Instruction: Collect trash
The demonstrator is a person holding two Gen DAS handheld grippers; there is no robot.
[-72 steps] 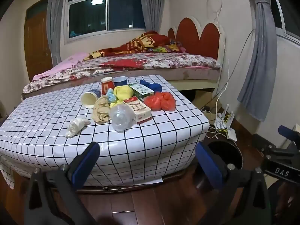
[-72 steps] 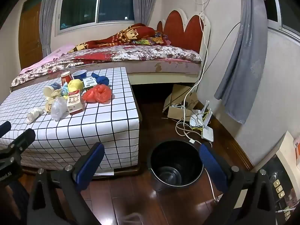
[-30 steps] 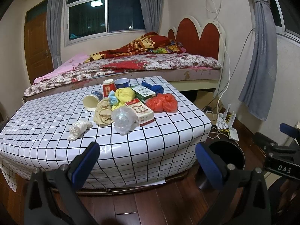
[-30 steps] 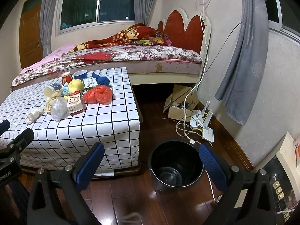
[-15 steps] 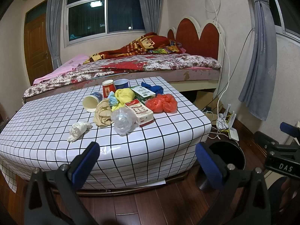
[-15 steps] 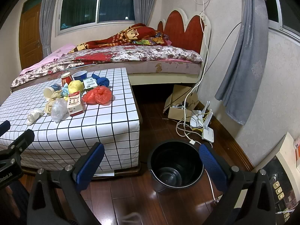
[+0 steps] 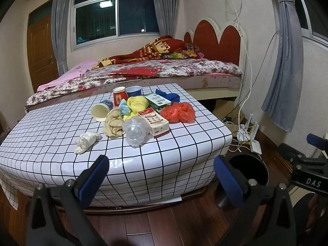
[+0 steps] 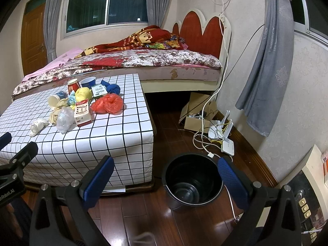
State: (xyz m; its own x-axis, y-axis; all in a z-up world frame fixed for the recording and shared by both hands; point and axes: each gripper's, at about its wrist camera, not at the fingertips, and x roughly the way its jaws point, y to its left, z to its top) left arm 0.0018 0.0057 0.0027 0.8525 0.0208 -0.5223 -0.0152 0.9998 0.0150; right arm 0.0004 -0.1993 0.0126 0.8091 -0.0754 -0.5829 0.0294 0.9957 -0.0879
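A pile of trash lies on the white checked table point(image 7: 174, 155): a crumpled white tissue point(image 7: 87, 139), a clear plastic bag point(image 7: 136, 130), a red and white carton point(image 7: 154, 122), a red plastic bag point(image 7: 178, 112), paper cups point(image 7: 101, 110) and a yellow wad point(image 7: 137, 102). A black bucket point(image 8: 192, 181) stands empty on the floor right of the table. My left gripper point(image 7: 161, 174) hangs open in front of the table edge, empty. My right gripper point(image 8: 165, 176) is open above the floor, the bucket between its fingers' line of sight.
A bed point(image 8: 143, 61) with a red headboard runs behind the table. White cables, a router point(image 8: 226, 141) and a cardboard box point(image 8: 196, 112) lie on the wooden floor by the wall, near a grey curtain point(image 8: 266, 71). The other gripper point(image 7: 307, 174) shows at the right edge.
Both views have shifted only slightly; the left gripper has drawn back a little from the table. Nothing on the table has moved, and both grippers stay open.
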